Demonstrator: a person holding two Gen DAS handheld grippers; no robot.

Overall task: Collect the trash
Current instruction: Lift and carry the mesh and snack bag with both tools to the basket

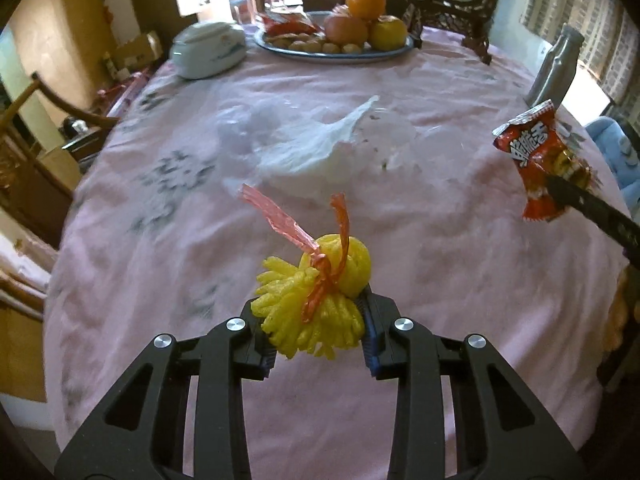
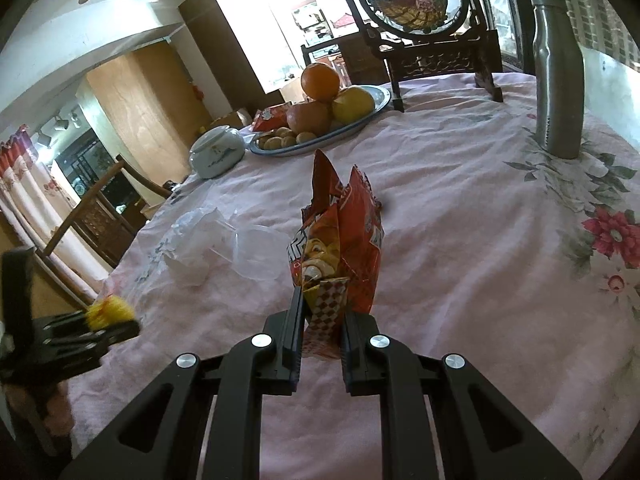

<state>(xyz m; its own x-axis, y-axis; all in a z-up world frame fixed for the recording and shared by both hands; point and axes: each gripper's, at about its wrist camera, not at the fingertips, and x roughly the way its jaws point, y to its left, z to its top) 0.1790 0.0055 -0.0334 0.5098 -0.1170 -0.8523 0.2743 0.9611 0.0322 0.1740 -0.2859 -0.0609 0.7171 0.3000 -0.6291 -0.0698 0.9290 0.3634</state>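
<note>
Two tongs loaded, left tongs (image 1: 318, 320) pinching yellow foam net (image 1: 316, 300), right tongs (image 2: 320, 320) clamping red snack wrapper (image 2: 340, 232)

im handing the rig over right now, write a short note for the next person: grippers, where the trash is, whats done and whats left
Left gripper: shut on the yellow foam fruit net tied with a red plastic strip, lifted off the pink tablecloth.
Right gripper: shut on the red snack wrapper, also held above the table.
On the table: crumpled clear plastic in the middle, not yet collected.
Done: two pieces of trash picked up. Left: drop both somewhere (no bin is in view), then fetch the clear plastic. The fruit plate, the lidded white dish and the metal bottle look like keepers.
</note>
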